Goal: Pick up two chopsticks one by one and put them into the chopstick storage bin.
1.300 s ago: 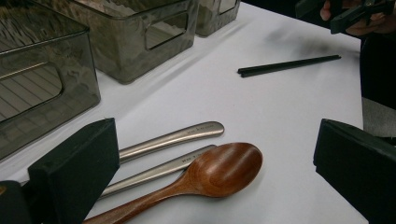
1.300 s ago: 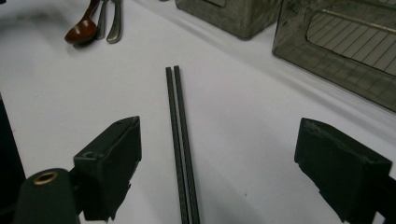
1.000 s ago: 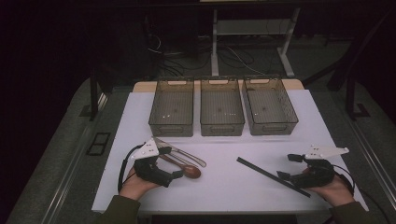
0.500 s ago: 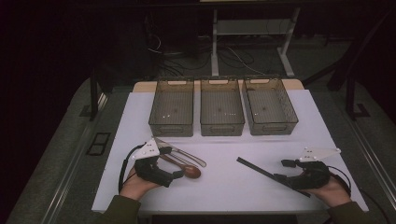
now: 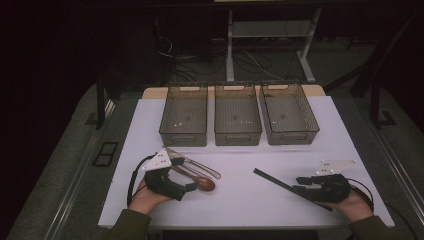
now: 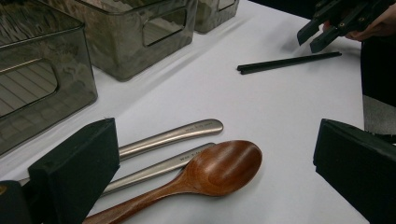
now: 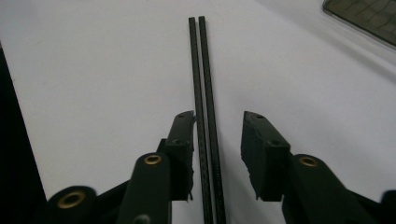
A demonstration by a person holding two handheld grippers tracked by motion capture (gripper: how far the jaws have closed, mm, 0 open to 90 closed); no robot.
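A pair of black chopsticks [image 5: 282, 185] lies side by side on the white table [image 5: 240, 210] at the right. My right gripper [image 5: 299, 185] straddles their near end. In the right gripper view the chopsticks [image 7: 203, 70] run between the jaws of the right gripper [image 7: 218, 121]; the left pad is against them and the right pad stands apart. These jaws have just been closing. At the left, a wooden spoon [image 6: 219, 168] and two metal handles [image 6: 173, 135] lie between the wide jaws of my left gripper [image 6: 215, 154], which stands open and touches none of them.
Three empty smoky plastic bins [image 5: 237, 115] stand in a row at the back of the table. The spoon [image 5: 202, 184] and metal utensils [image 5: 197, 167] lie in front of the left bin. My right gripper [image 6: 322, 32] also appears far off in the left gripper view.
The right gripper's jaws have narrowed around the near end of the chopsticks and the gripper has dropped slightly. The left hand and its gripper have stayed put.
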